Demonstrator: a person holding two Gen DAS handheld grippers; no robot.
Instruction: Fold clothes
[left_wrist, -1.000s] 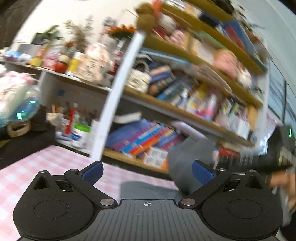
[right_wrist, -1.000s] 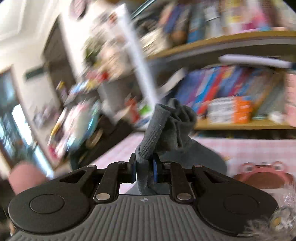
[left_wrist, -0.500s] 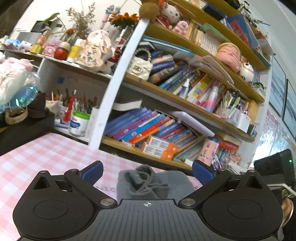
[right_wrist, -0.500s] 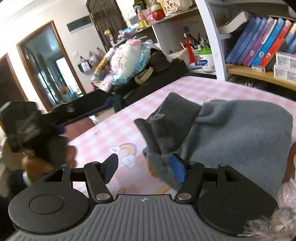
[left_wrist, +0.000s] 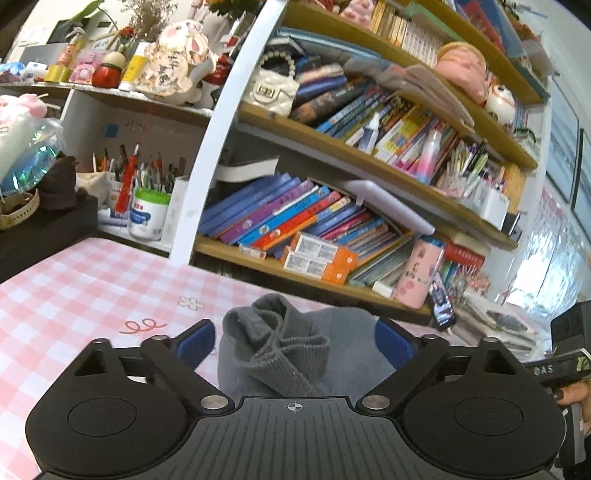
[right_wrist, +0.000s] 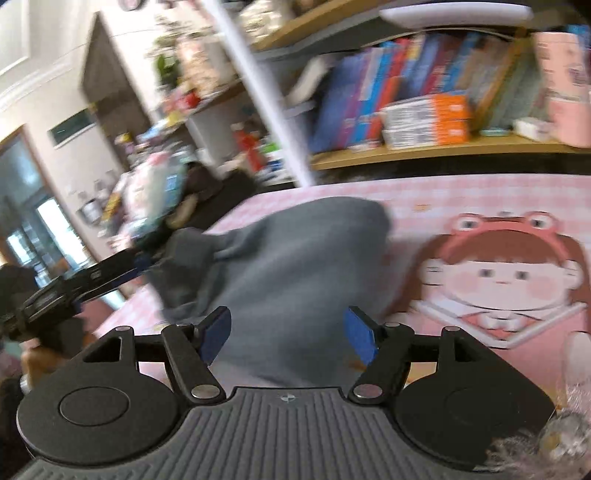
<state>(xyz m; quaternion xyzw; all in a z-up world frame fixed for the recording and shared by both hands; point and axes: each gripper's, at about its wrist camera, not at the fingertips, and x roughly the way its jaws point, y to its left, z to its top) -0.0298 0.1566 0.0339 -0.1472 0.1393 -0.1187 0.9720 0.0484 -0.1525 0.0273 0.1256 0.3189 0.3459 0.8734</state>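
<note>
A grey knit garment (left_wrist: 280, 347) lies bunched on the pink checked tablecloth (left_wrist: 81, 295), its ribbed cuff folded on top. My left gripper (left_wrist: 293, 341) is open, its blue pads on either side of the bunched cuff. In the right wrist view the same garment (right_wrist: 295, 266) spreads across the table. My right gripper (right_wrist: 290, 332) is open and empty just above its near edge. The left gripper (right_wrist: 110, 275) shows at the garment's left end in that view.
A crowded bookshelf (left_wrist: 369, 177) stands right behind the table. A pink bottle (left_wrist: 421, 273) and a pen jar (left_wrist: 147, 218) sit at the table's far edge. A cartoon girl print (right_wrist: 498, 280) marks the cloth to the right of the garment.
My right gripper let go of the grey garment, opened wide and swung to the right. The garment dropped onto the table. My left gripper moved down around the bunched cuff.
</note>
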